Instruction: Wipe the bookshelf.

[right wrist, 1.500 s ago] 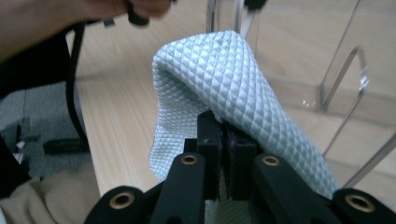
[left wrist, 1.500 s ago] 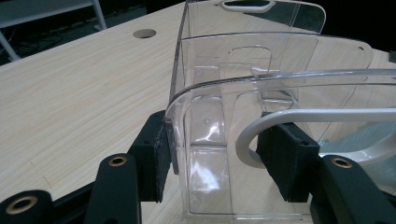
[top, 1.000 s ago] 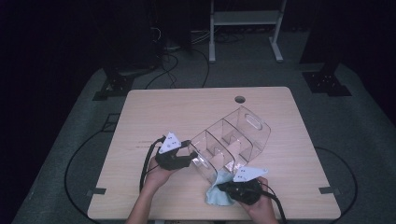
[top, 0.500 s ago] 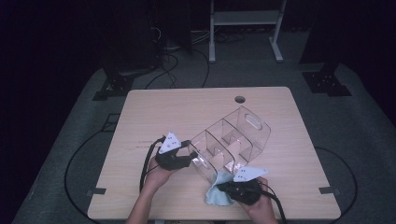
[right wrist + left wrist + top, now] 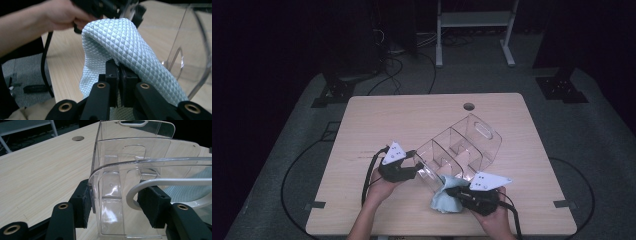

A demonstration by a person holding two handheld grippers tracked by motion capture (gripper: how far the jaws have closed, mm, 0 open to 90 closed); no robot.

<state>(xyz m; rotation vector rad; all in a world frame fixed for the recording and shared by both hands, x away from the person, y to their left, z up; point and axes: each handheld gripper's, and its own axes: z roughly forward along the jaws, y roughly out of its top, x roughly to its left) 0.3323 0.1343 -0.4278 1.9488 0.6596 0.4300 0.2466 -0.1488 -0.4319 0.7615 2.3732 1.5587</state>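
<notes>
From above, the left claw (image 5: 416,167) pinches the near end of the clear box (image 5: 462,150) on the tabletop (image 5: 377,120), and the right claw (image 5: 452,192) holds a blue cloth (image 5: 443,199) beside it. It looks like wiping time.

The left gripper view shows the box wall (image 5: 110,195) squeezed between the pads.

In the right gripper view, the jaws are pressed tight on the cloth (image 5: 125,50). Next, I think, the cloth must rub the box.

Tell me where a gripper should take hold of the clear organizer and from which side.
Grip the clear organizer by its thin end wall, coming from the open top, one pad inside and one outside, as the left gripper does. The upright wall is flat and narrow enough to pinch; the handle cutout at the far end would likely also serve.
</notes>
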